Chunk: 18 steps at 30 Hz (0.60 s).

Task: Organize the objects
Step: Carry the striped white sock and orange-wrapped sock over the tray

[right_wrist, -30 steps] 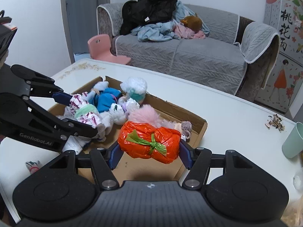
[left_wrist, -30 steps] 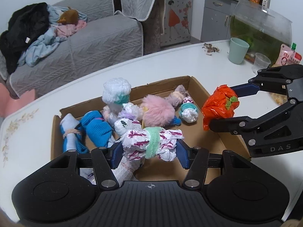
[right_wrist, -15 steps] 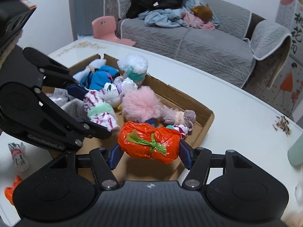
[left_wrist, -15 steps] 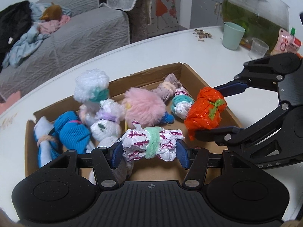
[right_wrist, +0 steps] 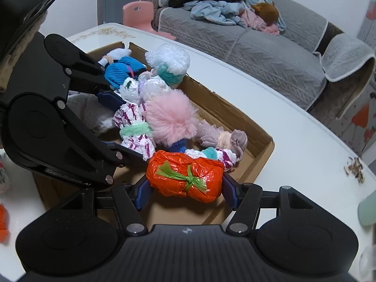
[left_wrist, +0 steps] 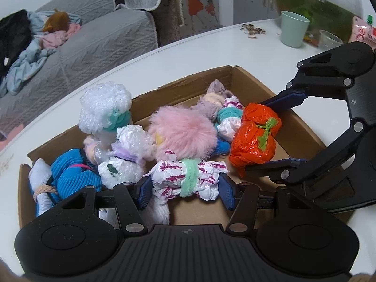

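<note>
White tabletop (left_wrist: 188,54) carries the cardboard box (left_wrist: 303,127), packed on its left and back with the blue bundle (left_wrist: 70,174), bubble-wrap bundle (left_wrist: 103,110) and pink pompom (left_wrist: 185,134). Over the box's near edge, the left gripper (left_wrist: 185,185) clamps the white-and-magenta bundle (left_wrist: 188,178); bare cardboard lies beneath.

From the right wrist, the right gripper (right_wrist: 185,188) squeezes the orange bundle (right_wrist: 185,176) above the box's (right_wrist: 235,115) near-right floor, close beside the left gripper (right_wrist: 122,127).

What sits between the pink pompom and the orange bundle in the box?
A small white-and-purple bundle with a teal band lies between the pink pompom and the orange bundle, clearest in the left wrist view.
</note>
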### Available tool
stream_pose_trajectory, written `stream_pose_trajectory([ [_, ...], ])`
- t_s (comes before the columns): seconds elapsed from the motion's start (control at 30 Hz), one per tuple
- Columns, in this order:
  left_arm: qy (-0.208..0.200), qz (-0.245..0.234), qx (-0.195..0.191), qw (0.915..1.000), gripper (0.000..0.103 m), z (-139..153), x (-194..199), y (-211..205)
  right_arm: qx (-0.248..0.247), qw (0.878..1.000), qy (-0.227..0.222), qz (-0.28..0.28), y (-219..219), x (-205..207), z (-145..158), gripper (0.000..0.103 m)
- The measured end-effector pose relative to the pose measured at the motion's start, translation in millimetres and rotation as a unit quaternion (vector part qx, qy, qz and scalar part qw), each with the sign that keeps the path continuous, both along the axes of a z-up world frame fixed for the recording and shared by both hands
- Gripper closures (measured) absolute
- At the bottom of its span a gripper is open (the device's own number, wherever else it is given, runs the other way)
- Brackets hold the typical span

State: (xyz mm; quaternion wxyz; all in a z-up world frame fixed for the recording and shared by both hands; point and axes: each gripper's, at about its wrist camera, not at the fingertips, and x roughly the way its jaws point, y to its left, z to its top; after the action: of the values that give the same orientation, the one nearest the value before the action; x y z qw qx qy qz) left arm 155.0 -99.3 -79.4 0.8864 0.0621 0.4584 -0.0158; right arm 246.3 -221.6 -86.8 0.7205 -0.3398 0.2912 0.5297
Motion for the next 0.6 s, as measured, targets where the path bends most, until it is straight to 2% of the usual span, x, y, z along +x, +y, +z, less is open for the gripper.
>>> stream_pose_trajectory([
  [0.6, -0.008, 0.026, -0.005, 0.9996, 0.038, -3.0, 2.5, 7.8, 0.002, 0.999, -0.035, 0.009, 4.6, 7.7, -4.3, 0.045],
])
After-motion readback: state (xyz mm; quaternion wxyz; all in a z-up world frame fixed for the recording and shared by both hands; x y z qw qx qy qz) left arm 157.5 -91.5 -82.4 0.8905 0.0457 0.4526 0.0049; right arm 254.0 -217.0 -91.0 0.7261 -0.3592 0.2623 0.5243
